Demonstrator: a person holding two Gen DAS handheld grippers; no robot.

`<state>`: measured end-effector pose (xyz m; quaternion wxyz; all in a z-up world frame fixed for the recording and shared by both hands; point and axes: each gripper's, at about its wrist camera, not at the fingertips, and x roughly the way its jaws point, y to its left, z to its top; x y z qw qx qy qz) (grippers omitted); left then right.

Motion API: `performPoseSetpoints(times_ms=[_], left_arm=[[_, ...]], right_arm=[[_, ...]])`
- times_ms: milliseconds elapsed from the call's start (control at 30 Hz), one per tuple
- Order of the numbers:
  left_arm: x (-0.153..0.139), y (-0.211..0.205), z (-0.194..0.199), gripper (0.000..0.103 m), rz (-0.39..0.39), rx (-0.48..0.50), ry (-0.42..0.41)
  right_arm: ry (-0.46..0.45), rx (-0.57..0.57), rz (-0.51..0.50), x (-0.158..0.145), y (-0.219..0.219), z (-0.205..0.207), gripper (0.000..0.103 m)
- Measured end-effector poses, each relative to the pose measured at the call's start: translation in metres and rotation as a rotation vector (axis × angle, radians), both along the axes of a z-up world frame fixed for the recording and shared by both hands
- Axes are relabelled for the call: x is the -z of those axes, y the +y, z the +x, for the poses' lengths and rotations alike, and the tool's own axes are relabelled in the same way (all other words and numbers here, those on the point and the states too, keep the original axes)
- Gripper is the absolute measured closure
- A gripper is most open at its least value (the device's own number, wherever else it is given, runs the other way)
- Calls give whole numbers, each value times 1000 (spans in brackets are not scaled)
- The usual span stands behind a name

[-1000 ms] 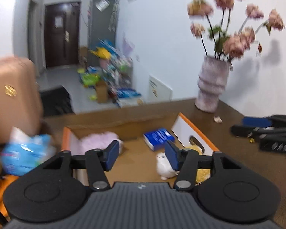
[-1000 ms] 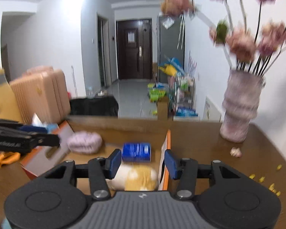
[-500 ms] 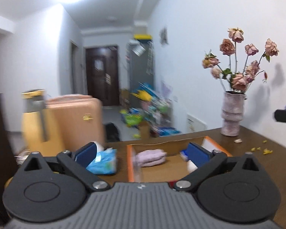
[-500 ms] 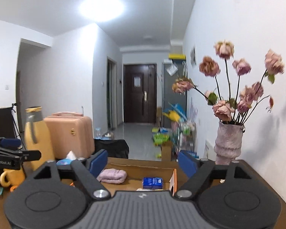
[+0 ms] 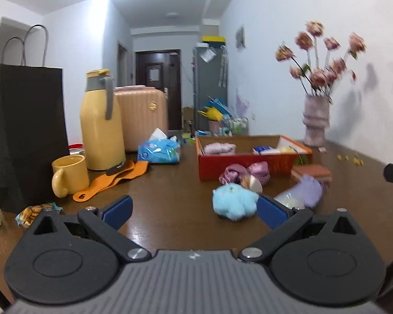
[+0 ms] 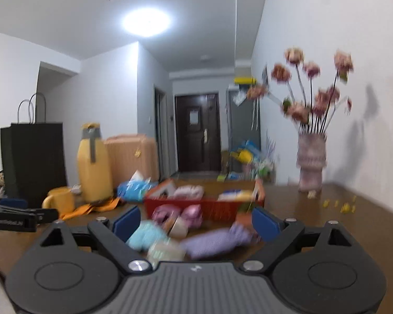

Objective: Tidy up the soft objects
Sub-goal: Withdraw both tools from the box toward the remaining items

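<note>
Both tools are pulled back from the pile, each with its jaws spread wide and nothing between them, which reads as lining up the next pick rather than carrying anything. The left tool (image 5: pixel 194 210) hangs low over the tabletop (image 5: pixel 165 196), and the blue plush (image 5: pixel 234 205) lies just ahead of its right finger, touching the wood. Behind the plush sit the pink scrunchies (image 5: pixel 245 174), and to the right a lilac pouch (image 5: pixel 305 192) with a brown sponge (image 5: pixel 311 172) beyond it; all are loose in front of the box (image 5: pixel 249 163), not in it.

The box stands open at the top, so soft things can be dropped straight in. A pink towel (image 5: pixel 220 147) and a blue pack (image 5: pixel 262 148) already lie inside, so the sorting seems partly done.

The right tool (image 6: pixel 195 222) frames the same heap, blurred by motion: the plush, scrunchies and pouch lie between and just ahead of its fingers. The left tool's tip shows at that view's left edge, well apart from the pile.

The mug (image 5: pixel 70 174), flask (image 5: pixel 101 120) and vase (image 5: pixel 315 121) are hard things and probably stay put
</note>
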<state>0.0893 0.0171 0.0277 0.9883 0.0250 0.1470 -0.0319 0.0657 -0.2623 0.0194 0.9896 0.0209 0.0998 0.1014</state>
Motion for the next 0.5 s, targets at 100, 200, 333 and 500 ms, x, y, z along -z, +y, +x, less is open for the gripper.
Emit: performPoseSetpoints(times_ms=[100,200,333,500], left_arm=[[1,-3,2,0,19,6,-11],[3,-8,10,0,19,28,1],[13,-13,25,0,24,35,43],[25,-23,60,0,37,51,95]], right_arm=[[10,14,-30,6,6,-1,11],[20,19,-21,8,5,6,11],[58,30,-9,15,0,23,11],[118,39,11,26,-8,56,13]])
